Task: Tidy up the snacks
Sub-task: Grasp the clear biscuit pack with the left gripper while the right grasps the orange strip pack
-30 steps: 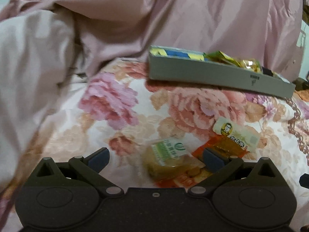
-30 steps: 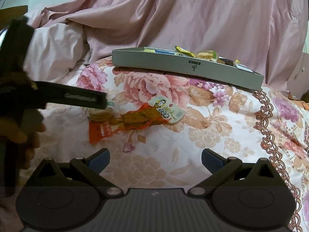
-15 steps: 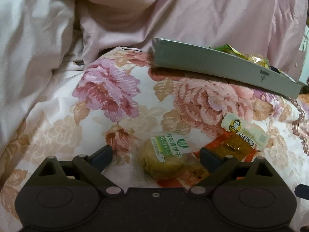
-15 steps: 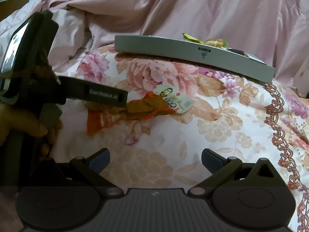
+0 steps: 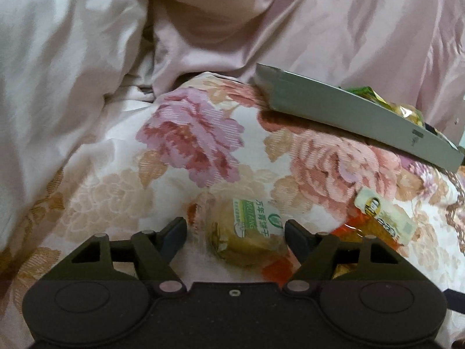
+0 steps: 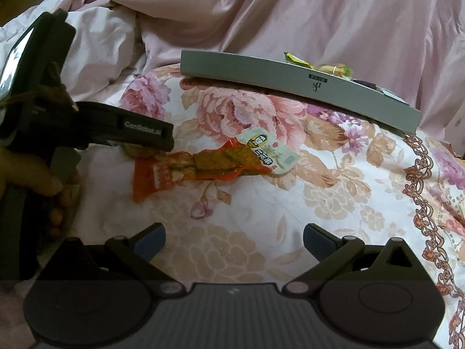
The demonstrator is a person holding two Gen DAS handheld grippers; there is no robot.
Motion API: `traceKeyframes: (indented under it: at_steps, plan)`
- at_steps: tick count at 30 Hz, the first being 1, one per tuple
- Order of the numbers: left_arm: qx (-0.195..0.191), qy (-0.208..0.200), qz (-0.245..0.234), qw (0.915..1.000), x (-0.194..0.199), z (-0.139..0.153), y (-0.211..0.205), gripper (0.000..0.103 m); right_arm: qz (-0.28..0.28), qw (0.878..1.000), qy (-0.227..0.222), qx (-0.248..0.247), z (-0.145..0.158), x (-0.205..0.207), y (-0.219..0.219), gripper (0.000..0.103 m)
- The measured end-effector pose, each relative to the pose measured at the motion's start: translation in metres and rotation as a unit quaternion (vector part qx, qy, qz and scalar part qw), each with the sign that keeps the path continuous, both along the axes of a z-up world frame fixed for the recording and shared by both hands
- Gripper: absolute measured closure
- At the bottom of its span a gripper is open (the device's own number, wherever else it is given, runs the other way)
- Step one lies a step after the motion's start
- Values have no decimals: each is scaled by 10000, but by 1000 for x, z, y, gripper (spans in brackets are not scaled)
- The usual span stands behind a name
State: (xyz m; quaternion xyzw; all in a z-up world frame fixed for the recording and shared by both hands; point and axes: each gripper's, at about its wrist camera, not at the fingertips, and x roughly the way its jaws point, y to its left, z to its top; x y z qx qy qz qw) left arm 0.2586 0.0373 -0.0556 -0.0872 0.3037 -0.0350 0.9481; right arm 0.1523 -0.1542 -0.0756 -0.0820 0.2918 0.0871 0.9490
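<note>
At lower centre of the left wrist view, the left gripper (image 5: 236, 234) stands with its jaws apart on either side of a round pastry in a clear wrapper with a green label (image 5: 247, 232). Neither finger visibly presses the wrapper; the right finger sits just beside it. The pastry lies on a floral bedspread (image 5: 191, 133), overlapping one end of an orange snack packet (image 5: 375, 224) that extends toward the lower right.

At lower centre of the right wrist view, the right gripper (image 6: 234, 240) is spread wide, with nothing between its fingers, over bare bedspread (image 6: 334, 189). The left gripper (image 6: 145, 133) appears at the left edge, held by a hand (image 6: 43, 186), its tip over the pastry (image 6: 136, 151). The orange packet (image 6: 209, 163) lies at mid-frame, well apart from the right gripper.

A grey tray (image 6: 290, 87), (image 5: 348, 113) rests on the bedspread toward the upper right in both views, with wrapped snacks (image 6: 319, 65) showing above its rim. Pink bedding (image 5: 319, 23) is bunched behind it.
</note>
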Motion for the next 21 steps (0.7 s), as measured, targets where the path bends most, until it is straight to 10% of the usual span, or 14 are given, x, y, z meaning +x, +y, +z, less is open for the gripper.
traceKeyframes:
  at_steps: [11,21]
  plan:
    - [-1263,-211,0,9918,2,-10,43,28,249,9941,497,931,14,21,2,1]
    - [-1565,-289,86,9872,1,-13,50,30,-978,9618,1353,2167,19,83,-2,5]
